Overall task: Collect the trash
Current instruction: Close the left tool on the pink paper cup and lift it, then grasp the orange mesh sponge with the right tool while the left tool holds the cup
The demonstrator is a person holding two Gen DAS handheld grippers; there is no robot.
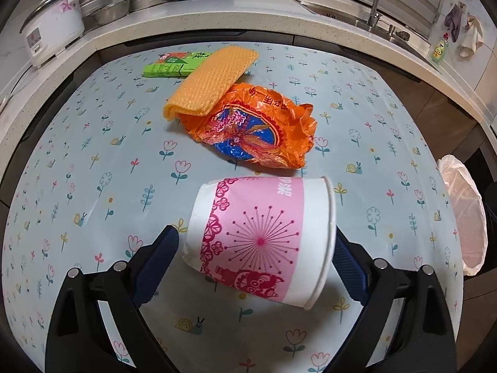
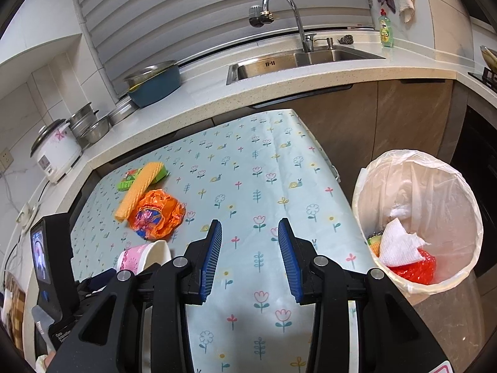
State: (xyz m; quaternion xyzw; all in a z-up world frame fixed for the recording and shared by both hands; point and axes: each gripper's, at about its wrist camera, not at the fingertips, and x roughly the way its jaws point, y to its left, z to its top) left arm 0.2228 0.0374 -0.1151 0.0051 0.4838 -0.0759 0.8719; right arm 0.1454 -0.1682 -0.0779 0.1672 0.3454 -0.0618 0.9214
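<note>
A pink-and-white paper cup [image 1: 261, 239] lies on its side between the wide-spread blue pads of my left gripper [image 1: 256, 251]; the right pad is at the cup's rim, the left pad just off its base. The cup also shows in the right wrist view [image 2: 144, 256]. Behind it lie a crumpled orange wrapper [image 1: 254, 130], a folded orange cloth [image 1: 211, 80] and a green carton [image 1: 167, 65]. My right gripper [image 2: 250, 258] is open and empty over the table, left of the lined trash bin [image 2: 416, 217], which holds tissue and red plastic.
The floral tablecloth [image 1: 93, 155] covers the table, whose right edge meets the bin [image 1: 462, 217]. A counter runs behind with a rice cooker [image 1: 52, 31], steel bowls, a blue basin [image 2: 155, 84], a sink [image 2: 298, 59] and dish soap.
</note>
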